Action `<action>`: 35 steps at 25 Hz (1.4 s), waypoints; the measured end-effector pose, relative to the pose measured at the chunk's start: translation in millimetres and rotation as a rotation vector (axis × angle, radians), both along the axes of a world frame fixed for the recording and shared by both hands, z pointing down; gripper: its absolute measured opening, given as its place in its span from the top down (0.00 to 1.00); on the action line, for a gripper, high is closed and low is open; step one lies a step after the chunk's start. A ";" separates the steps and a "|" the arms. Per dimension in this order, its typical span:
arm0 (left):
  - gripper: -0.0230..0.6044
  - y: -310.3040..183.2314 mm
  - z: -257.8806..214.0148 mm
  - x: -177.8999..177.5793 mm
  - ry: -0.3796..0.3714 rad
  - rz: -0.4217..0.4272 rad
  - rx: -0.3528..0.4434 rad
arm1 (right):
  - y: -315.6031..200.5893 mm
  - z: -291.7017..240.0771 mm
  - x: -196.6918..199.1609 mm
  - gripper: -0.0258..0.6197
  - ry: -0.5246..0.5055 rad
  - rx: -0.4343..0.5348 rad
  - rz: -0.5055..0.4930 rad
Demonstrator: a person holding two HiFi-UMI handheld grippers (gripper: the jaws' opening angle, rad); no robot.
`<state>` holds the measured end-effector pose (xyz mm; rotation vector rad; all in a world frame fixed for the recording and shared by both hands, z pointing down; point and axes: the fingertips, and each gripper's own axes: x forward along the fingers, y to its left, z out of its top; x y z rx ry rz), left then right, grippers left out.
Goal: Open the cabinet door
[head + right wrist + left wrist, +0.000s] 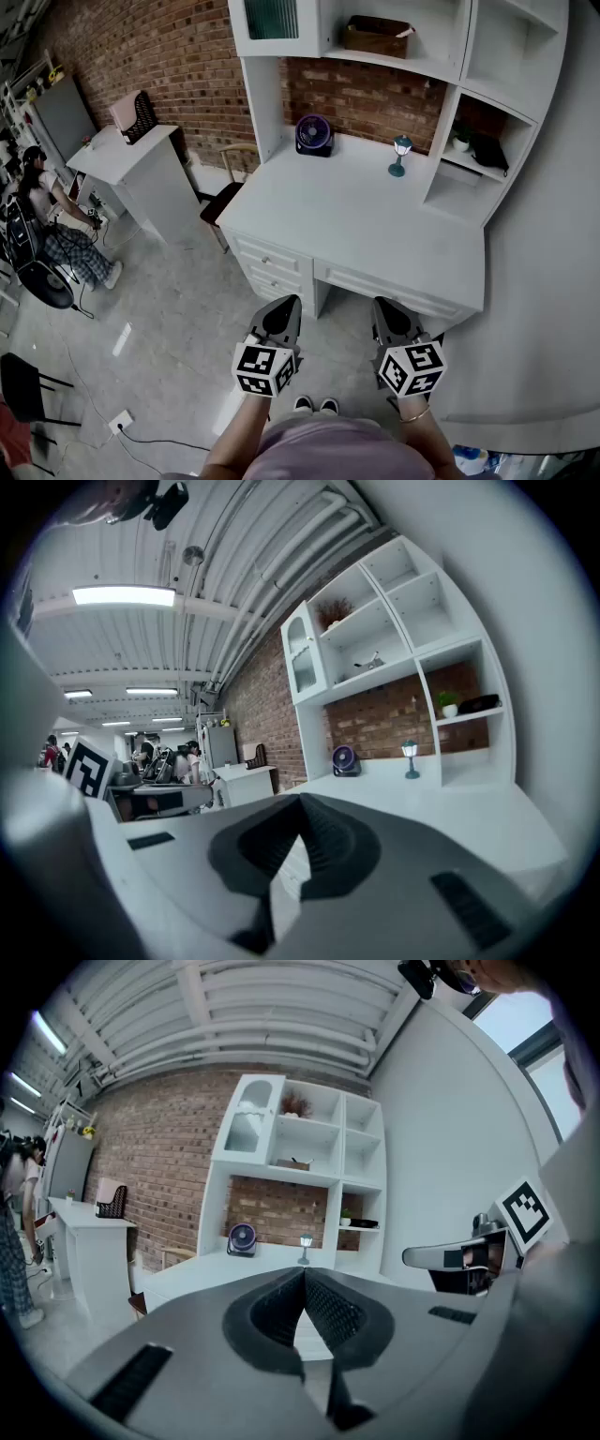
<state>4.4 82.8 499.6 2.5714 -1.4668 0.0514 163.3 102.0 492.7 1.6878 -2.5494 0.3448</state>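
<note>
The cabinet door, white with a glass pane, is at the top left of the white hutch over the desk; it looks shut. It also shows far ahead in the left gripper view and in the right gripper view. My left gripper and right gripper hover side by side in front of the desk, well short of the door. Both are shut with nothing between the jaws, as the left gripper view and the right gripper view show.
On the desk stand a purple fan and a small lamp. A basket sits on the upper shelf. Drawers face me. A chair, a small white table and a seated person are at the left.
</note>
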 end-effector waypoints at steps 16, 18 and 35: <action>0.96 18.6 -6.4 -2.8 0.030 -0.033 0.014 | 11.5 -9.5 8.7 0.95 -0.007 0.055 -0.013; 0.94 18.8 -11.3 -2.1 0.030 -0.041 0.024 | 9.7 -12.7 11.1 0.91 -0.012 0.064 -0.018; 0.76 -42.1 -23.3 -8.5 0.040 -0.081 0.039 | -53.2 -22.7 -1.0 0.70 -0.083 0.068 -0.099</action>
